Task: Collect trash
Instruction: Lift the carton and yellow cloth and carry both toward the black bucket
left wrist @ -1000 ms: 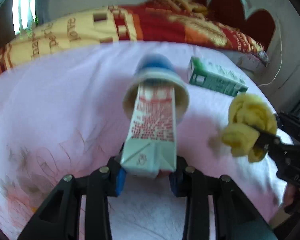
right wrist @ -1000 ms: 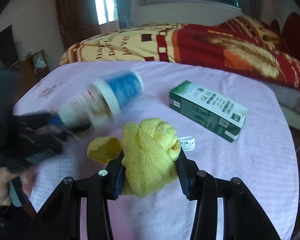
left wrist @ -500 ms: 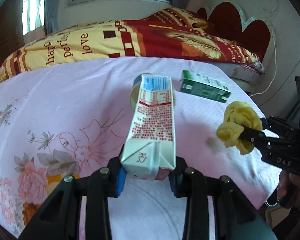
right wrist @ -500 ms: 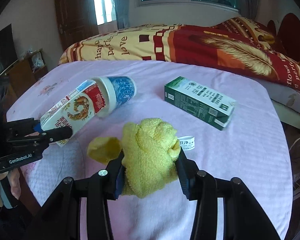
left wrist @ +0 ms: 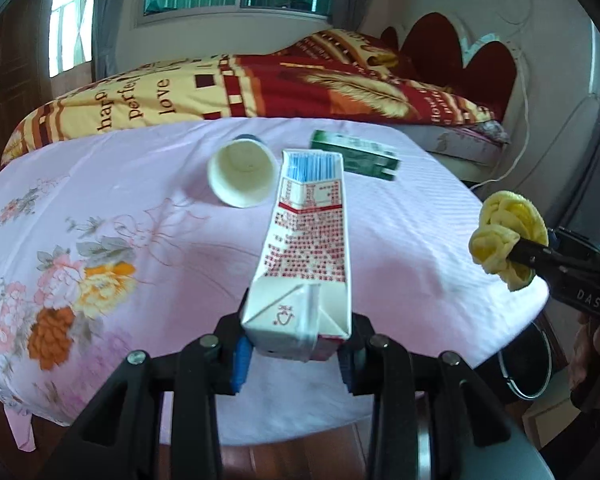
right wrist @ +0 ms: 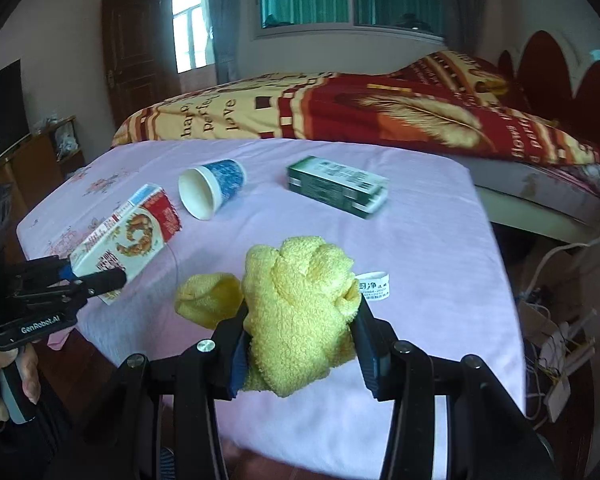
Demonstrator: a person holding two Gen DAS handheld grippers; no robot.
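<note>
Two items are clamped and carried off: carton (left wrist: pixel 304 256) in left tongs (left wrist: pixel 296 354), yellow cloth (right wrist: pixel 300 316) in right tongs (right wrist: pixel 300 350); a bin must be found next.

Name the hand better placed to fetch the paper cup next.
Neither yet: both are full. The left claw grips the carton and the right claw the yellow cloth. Once emptied, left: the cup lies on its side.

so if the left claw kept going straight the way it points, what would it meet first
Probably the tablecloth, landing just right of the paper cup and short of the green box; the carton it holds would touch first. Depth is unclear.
</note>
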